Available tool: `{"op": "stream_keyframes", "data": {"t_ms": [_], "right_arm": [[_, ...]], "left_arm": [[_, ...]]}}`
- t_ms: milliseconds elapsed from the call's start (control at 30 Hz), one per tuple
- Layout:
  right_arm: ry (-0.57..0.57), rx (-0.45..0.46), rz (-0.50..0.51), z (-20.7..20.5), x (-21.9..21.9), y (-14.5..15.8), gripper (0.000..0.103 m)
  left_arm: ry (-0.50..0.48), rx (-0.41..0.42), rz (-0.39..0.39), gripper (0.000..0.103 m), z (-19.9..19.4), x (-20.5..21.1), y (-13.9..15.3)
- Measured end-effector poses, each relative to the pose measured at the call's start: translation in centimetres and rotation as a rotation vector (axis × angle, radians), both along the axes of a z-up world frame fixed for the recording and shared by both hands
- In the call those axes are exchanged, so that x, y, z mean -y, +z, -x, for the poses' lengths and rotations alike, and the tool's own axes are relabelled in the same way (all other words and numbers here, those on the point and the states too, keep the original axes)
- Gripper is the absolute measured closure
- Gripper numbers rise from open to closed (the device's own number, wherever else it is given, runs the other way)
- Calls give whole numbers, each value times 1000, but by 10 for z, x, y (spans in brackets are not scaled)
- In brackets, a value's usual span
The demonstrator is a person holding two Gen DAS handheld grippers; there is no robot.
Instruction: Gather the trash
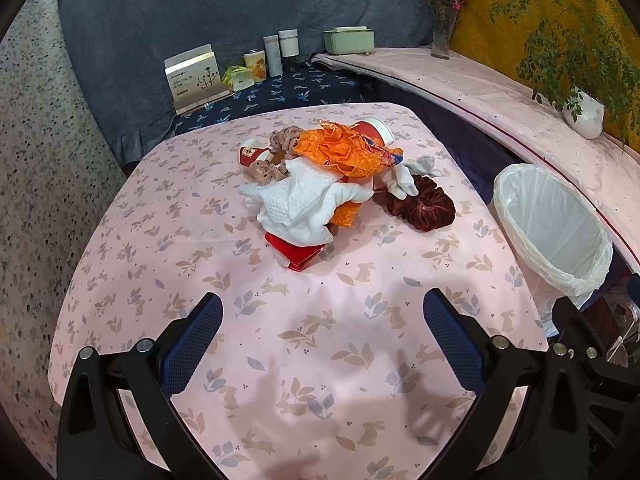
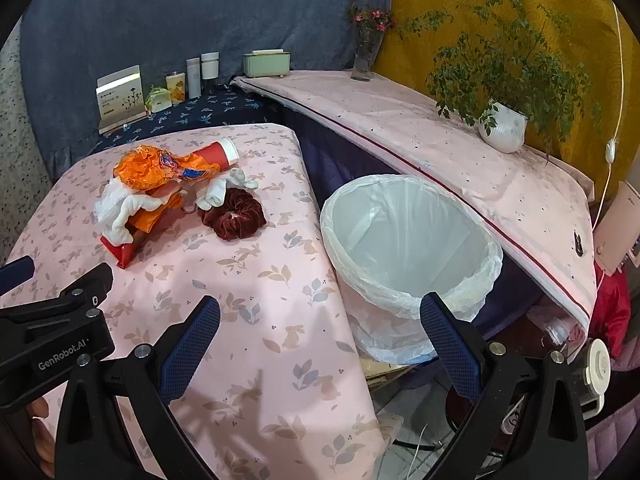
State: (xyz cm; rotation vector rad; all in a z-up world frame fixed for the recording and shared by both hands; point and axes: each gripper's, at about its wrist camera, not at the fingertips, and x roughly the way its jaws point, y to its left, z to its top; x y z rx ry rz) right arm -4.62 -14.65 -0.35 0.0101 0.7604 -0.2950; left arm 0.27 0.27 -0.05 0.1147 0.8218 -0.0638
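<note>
A heap of trash lies mid-table: an orange crumpled wrapper (image 1: 344,150) (image 2: 160,168), white tissue (image 1: 296,204) (image 2: 116,208), a red paper cup (image 1: 374,130) (image 2: 218,154), a second small red cup (image 1: 252,154), a folded red paper (image 1: 294,254) (image 2: 122,252), a dark red scrunchie (image 1: 422,204) (image 2: 234,216) and a brown scrunchie (image 1: 280,140). A white-lined bin (image 1: 556,224) (image 2: 412,240) stands off the table's right edge. My left gripper (image 1: 322,336) is open above bare cloth, short of the heap. My right gripper (image 2: 320,340) is open over the table's right edge, beside the bin.
The table wears a pink rabbit-print cloth (image 1: 320,360) (image 2: 240,320). Behind it a dark blue shelf holds a card box (image 1: 192,76), cans and bottles. A long pink ledge (image 2: 460,152) on the right carries a potted plant (image 2: 502,124), a vase and a green box (image 1: 348,40).
</note>
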Motion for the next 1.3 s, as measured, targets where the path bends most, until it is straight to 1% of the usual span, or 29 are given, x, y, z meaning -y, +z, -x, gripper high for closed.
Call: {"op": "stream_keyframes", "data": {"t_ms": [233, 300, 733, 1300], "right_arm": [[8, -4, -8, -3, 0, -4, 7], [11, -6, -13, -4, 0, -5, 7], [8, -11, -10, -7, 5, -7, 7], [-34, 1, -5, -3, 18, -4, 7]], "left_arm": [[6, -1, 3, 7, -2, -1, -1], [13, 10, 7, 7, -1, -1, -2], [10, -15, 6, 7, -8, 3, -7], [-7, -8, -1, 7, -7, 13, -6]]}}
